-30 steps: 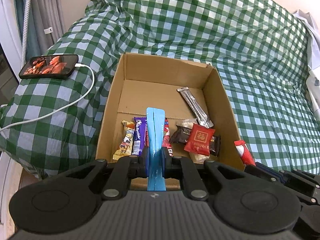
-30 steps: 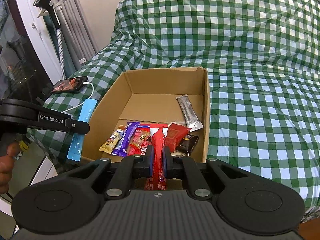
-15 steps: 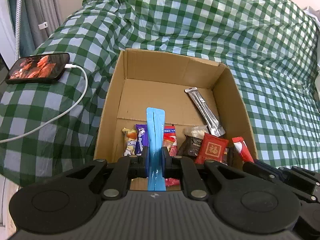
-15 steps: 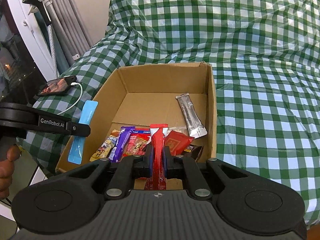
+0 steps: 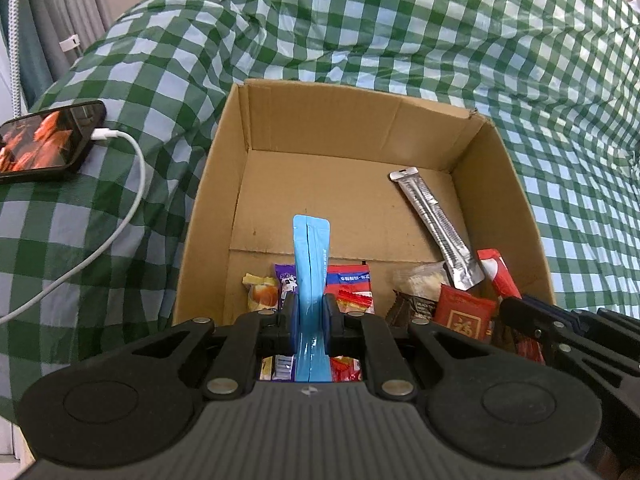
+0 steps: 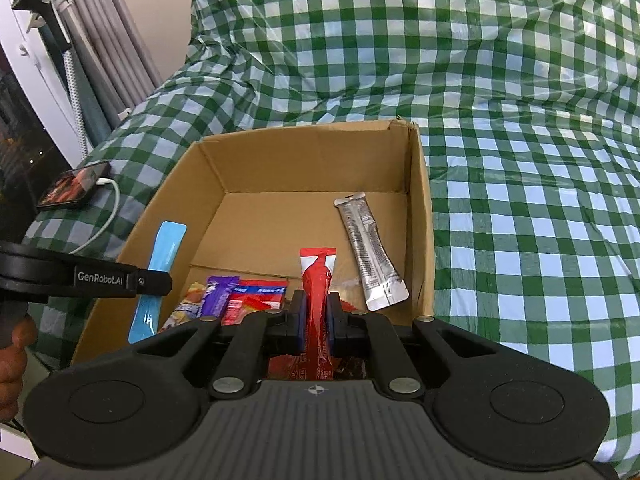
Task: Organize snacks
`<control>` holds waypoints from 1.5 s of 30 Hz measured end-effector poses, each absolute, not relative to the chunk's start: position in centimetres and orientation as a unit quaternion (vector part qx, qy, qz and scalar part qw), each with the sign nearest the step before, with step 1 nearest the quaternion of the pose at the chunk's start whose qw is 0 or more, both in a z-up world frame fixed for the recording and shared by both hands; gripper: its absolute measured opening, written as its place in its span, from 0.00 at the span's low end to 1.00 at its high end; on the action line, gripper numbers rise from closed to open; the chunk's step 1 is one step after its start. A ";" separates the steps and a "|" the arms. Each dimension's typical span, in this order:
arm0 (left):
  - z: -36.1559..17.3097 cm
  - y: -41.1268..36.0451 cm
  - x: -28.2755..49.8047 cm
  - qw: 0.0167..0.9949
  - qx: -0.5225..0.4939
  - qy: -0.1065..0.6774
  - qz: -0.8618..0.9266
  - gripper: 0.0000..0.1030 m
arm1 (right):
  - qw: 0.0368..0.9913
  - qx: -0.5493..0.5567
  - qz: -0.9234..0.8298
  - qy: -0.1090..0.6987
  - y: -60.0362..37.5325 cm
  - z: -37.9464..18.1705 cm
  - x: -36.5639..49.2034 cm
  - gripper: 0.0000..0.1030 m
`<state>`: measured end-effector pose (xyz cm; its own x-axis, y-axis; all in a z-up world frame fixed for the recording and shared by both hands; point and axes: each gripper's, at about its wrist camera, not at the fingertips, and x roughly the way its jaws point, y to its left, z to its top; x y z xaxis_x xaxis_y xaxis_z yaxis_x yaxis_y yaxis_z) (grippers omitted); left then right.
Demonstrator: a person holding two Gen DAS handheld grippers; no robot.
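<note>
Both grippers have come closer to the cardboard box (image 5: 208, 216) and lower since one second ago, so the box looks bigger now. The left gripper (image 5: 310, 316) is closed on a blue stick packet (image 5: 310, 264), which stands up between the fingers, above the near snacks in the box. The right gripper (image 6: 317, 316) is closed on a red stick packet (image 6: 316, 280), also over the box. Ahead of it, to the right, a silver sachet (image 6: 370, 252) lies on the box floor. Left of the box, a phone (image 5: 44, 144) with a white cable (image 5: 120, 216) lies on the green checked cover (image 5: 400, 20)
</note>
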<state>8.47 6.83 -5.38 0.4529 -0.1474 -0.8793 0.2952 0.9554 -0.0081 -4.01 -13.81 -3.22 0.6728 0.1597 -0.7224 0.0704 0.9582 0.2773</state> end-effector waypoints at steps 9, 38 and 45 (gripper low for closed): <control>-6.9 6.1 10.8 0.841 0.096 0.516 -0.129 0.44 | 0.900 0.150 0.016 0.409 -14.4 -4.5 -1.7 0.15; -1.2 9.6 -3.4 0.879 0.093 0.453 -0.112 1.00 | 0.922 0.121 -0.017 0.369 -11.3 1.4 -15.6 0.97; -1.0 10.4 -5.5 0.881 0.096 0.450 -0.109 1.00 | 0.930 0.108 -0.024 0.350 -10.9 2.3 -17.8 0.99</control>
